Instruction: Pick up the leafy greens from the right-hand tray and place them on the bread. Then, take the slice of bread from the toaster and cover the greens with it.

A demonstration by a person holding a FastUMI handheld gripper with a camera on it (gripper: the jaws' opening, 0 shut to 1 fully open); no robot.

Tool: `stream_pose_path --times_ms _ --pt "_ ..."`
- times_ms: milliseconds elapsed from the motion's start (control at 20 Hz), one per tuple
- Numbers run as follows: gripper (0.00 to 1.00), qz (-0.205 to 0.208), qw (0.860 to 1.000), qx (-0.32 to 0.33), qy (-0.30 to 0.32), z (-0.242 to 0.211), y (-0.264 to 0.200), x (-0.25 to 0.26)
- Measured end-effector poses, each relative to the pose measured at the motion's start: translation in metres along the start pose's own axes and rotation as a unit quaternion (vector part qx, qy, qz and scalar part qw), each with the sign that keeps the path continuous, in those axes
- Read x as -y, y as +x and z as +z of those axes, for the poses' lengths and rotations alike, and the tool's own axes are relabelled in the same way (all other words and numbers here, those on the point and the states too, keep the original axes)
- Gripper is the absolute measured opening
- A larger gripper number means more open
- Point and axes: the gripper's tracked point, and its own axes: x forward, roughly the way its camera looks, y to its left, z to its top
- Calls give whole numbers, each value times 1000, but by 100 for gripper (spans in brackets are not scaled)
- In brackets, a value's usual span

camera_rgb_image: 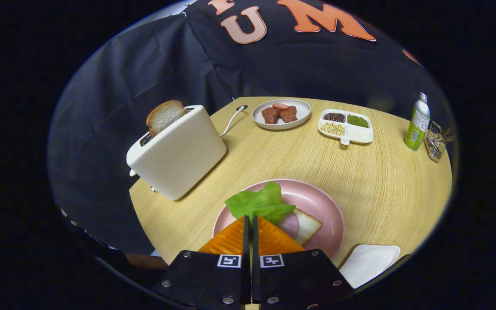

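- Pinching the leafy greens (261, 204), the gripper (250, 224) has its two fingers pressed nearly together, with a thin edge of leaf caught in the narrow gap at their tips.
- The greens hang just ahead of the fingertips, over the near-left part of a pink plate (323, 206) on the wooden table (373, 181).
- On that plate, to the right of the fingers, lies a slice of bread (307, 226) with a pale round slice on it, partly under the leaf; whether the leaf touches it cannot be told.
- A white toaster (179, 153) stands far left of the plate, with a second slice of bread (165, 116) sticking up from its slot.
- Far beyond the plate sits a white plate of meat pieces (281, 114); to its right is a divided dish of beans (346, 127).
- At the far right stand a green bottle (417, 125) and a small wire basket (435, 144).
- A white tray (368, 262) lies near, to the right of the fingers.
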Motion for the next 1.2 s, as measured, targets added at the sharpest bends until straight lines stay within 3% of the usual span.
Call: stream_pose_path --times_ms 200,400,600,700,900,1200 --pt "5 -40 999 -9 -5 -6 13 18" --pt "10 -50 997 1 -51 -6 12 14" --pt "23 -74 993 -12 -88 -17 13 17" --pt "28 -83 993 -4 -80 -14 10 22" --pt "47 -100 993 20 -66 5 -4 29" --pt "64 -87 994 49 -45 46 -15 14"
